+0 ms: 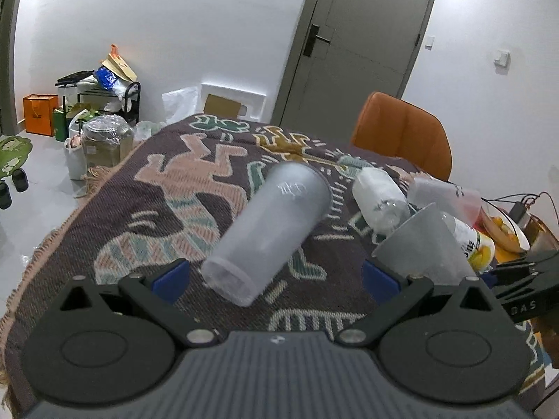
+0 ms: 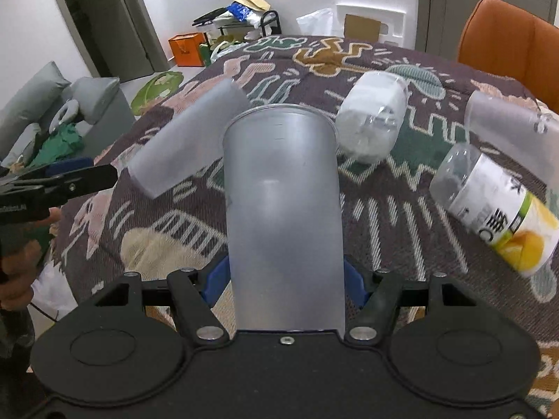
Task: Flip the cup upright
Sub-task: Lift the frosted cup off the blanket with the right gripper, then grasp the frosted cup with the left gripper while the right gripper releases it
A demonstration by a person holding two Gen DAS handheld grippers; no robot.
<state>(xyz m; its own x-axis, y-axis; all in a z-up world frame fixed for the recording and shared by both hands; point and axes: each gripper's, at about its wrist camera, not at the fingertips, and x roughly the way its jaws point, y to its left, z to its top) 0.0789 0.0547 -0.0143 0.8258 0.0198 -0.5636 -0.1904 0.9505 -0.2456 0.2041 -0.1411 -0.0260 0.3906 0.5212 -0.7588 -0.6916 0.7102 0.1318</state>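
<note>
A frosted plastic cup lies on its side on the patterned tablecloth, its base toward my left gripper, which is open with blue pads either side and not touching it. My right gripper is shut on a second frosted cup, held lengthwise with its open rim pointing away from me, above the cloth. That held cup also shows in the left wrist view. The lying cup shows left of it in the right wrist view.
A clear bottle, another frosted cup and a labelled orange-drink bottle lie on the cloth to the right. An orange chair stands at the table's far side. Clutter sits on the floor at left.
</note>
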